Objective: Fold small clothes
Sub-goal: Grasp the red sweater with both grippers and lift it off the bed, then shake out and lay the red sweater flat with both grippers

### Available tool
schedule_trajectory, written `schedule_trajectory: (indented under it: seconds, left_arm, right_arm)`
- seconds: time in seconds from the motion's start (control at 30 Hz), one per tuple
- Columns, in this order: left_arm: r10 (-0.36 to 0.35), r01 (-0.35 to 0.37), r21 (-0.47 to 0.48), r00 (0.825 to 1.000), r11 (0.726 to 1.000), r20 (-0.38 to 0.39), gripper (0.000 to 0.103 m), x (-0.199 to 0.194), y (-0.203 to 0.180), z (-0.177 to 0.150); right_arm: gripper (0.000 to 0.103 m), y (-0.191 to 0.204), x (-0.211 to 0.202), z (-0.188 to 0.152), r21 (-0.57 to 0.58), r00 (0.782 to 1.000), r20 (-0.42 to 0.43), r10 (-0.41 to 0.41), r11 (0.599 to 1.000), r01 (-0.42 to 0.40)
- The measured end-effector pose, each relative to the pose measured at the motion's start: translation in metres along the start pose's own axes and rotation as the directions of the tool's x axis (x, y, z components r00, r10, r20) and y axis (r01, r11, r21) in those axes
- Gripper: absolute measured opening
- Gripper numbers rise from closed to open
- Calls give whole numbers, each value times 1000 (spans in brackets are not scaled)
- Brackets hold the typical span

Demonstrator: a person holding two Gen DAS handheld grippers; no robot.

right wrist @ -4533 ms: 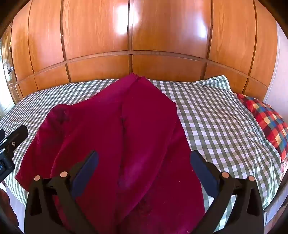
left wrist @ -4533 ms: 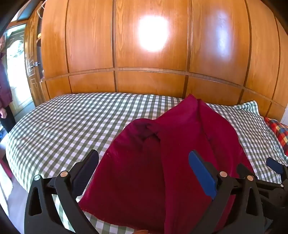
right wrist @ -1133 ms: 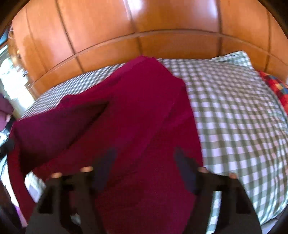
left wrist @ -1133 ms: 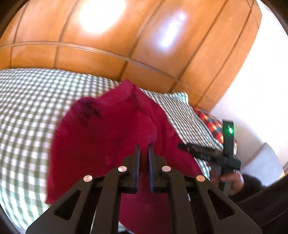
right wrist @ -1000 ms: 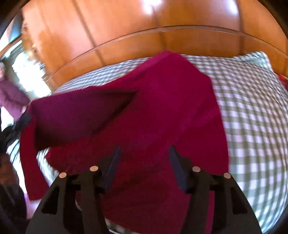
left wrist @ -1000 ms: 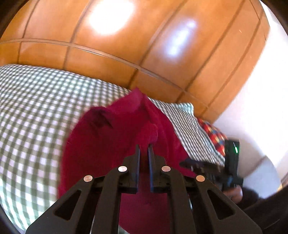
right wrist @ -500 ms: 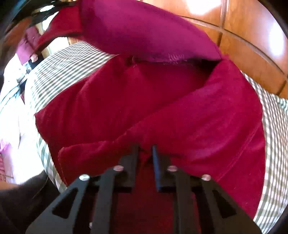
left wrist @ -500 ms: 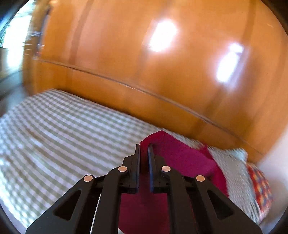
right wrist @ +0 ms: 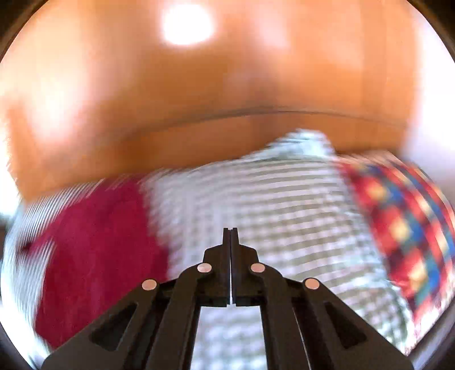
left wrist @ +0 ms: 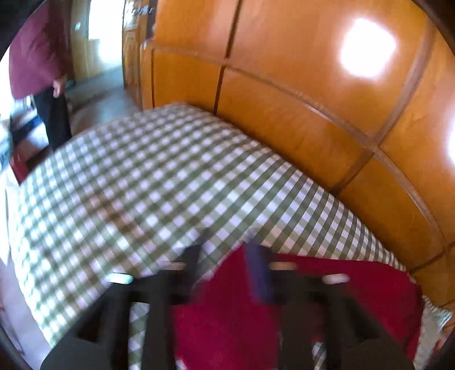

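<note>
We find no readable text, labels, brands, numbers or signs in either view. The wooden panels (left wrist: 284,85) are plain and glossy. The checked bedsheet (left wrist: 142,185) and the multicoloured plaid pillow (right wrist: 403,224) carry pattern only. The red garment (left wrist: 227,313) shows no tag or print. At the top of the left wrist view, a dark strip with pale marks (left wrist: 139,11) is too blurred to read.

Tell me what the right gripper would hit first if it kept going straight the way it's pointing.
Most likely the checked bedsheet: the shut, empty right gripper aims at bare sheet, with the red garment off to its left and the plaid pillow to its right. The picture is blurred, so depth is uncertain.
</note>
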State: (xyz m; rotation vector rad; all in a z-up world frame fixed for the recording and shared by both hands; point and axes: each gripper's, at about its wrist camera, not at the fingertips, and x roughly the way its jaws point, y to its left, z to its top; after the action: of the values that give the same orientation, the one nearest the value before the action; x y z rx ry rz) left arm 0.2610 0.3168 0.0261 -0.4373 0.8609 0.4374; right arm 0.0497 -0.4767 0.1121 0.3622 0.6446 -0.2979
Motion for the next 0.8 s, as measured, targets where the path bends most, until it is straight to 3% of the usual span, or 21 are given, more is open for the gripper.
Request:
schedule_trajectory:
  seconds: [0.03, 0.07, 0.1, 0.13, 0.17, 0.23, 0.27, 0.33, 0.37, 0.4, 0.43, 0.47, 0.5, 0.53, 0.6, 0.63, 0.67, 0.7, 0.73, 0.8]
  left_arm:
    - [8, -7, -12, 1000, 1000, 19, 68, 0, 6, -3]
    - [19, -19, 0, 999, 1000, 49, 68, -5, 10, -9]
    - [17, -18, 17, 998, 1000, 54, 68, -8, 11, -13]
    - [8, -9, 37, 999, 999, 49, 68, -11, 13, -19]
    - [1, -4, 64, 999, 998, 46, 68, -16, 13, -27]
    - [-12, 4, 123, 998, 992, 63, 68, -30, 10, -43]
    - [-27, 16, 158, 997, 987, 70, 68, -37, 9, -55]
    - [-69, 55, 198, 995, 979, 66, 68, -51, 8, -82]
    - [-82, 67, 216, 995, 974, 60, 68, -54, 6, -93]
    - [-99, 83, 240, 994, 967, 53, 68, -59, 3, -107]
    - [-116, 100, 258, 992, 961, 46, 70, -62, 3, -121]
    - [-134, 123, 287, 991, 950, 21, 70, -67, 1, -143]
    - [-141, 133, 314, 990, 940, 4, 70, -70, -2, -159]
    - [-152, 148, 340, 988, 929, -13, 70, -74, -5, -178]
    - [-161, 168, 368, 986, 915, -49, 70, -78, -7, -208]
    - [-173, 187, 378, 982, 907, -71, 70, -80, -6, -227]
    - [-178, 197, 376, 980, 906, -84, 70, -82, -6, -239]
    - [-187, 210, 374, 977, 903, -100, 70, -84, -4, -249]
    - [-194, 221, 372, 975, 901, -111, 70, -85, -3, -258]
    - [-216, 246, 330, 968, 911, -125, 70, -86, 4, -272]
  right_arm:
    - [8, -16, 6, 12, 32, 998, 21, -65, 997, 64]
    - [21, -30, 14, 20, 42, 992, 19, -121, 992, 120]
    - [34, -32, 19, 19, 60, 995, -10, -103, 993, 103]
    - [65, -29, 21, 14, 67, 998, -28, -57, 996, 59]
    - [72, -12, 18, -2, 17, 999, -40, 18, 1000, -17]
    - [72, 29, 14, -33, -128, 995, -75, 69, 989, -78]
    - [72, 56, 12, -57, -204, 985, -116, 129, 967, -151]
    - [76, 108, 5, -105, -330, 948, -214, 237, 895, -299]
    - [84, 140, 1, -137, -376, 915, -270, 299, 842, -386]
    - [86, 161, -2, -160, -393, 883, -322, 341, 800, -453]
    - [86, 194, -8, -195, -436, 838, -399, 371, 728, -530]
    - [88, 217, -12, -217, -481, 827, -423, 369, 683, -550]
    - [88, 241, -17, -245, -551, 830, -430, 354, 626, -552]
    - [87, 253, -20, -259, -584, 832, -434, 344, 596, -551]
    - [71, 285, -18, -304, -659, 821, -497, 281, 494, -568]
    - [63, 289, -11, -314, -688, 833, -488, 261, 472, -551]
    - [48, 293, -16, -323, -729, 850, -452, 270, 437, -526]
    - [36, 296, -21, -325, -730, 842, -461, 281, 419, -540]
    - [18, 296, -24, -321, -729, 844, -456, 282, 426, -536]
    - [5, 294, -29, -313, -705, 838, -460, 295, 452, -546]
